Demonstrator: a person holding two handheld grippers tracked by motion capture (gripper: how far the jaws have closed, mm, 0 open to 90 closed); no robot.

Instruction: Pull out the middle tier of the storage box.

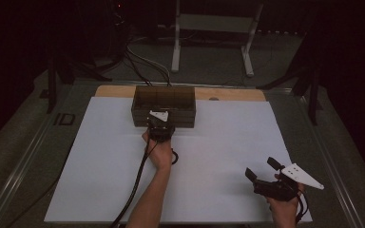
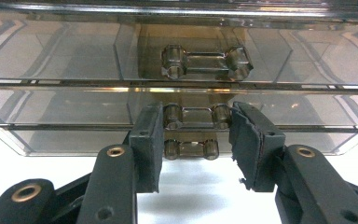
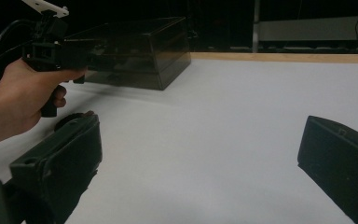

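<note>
A smoky transparent drawer box point(image 1: 164, 102) stands at the back of the white table top point(image 1: 218, 142). My left gripper point(image 1: 160, 124) is at the box's front. In the left gripper view its jaws flank the lower drawer's handle point(image 2: 196, 116), and the pads point(image 2: 151, 140) touch the handle's two end knobs. Just above it sits the upper drawer's handle point(image 2: 206, 61). My right gripper point(image 1: 260, 167) hovers near the front right corner, open, with nothing between its jaws point(image 3: 200, 140). The right gripper view has the box point(image 3: 135, 51) and the left gripper point(image 3: 81, 63) against it at the far left.
A strip of wooden table edge point(image 1: 233, 94) runs behind the white sheet. Black cables point(image 1: 142, 64) and a white metal stand point(image 1: 211, 23) are on the floor beyond. A cable point(image 1: 138, 180) trails from the left gripper along the forearm. Metal rails point(image 1: 24, 156) border the table.
</note>
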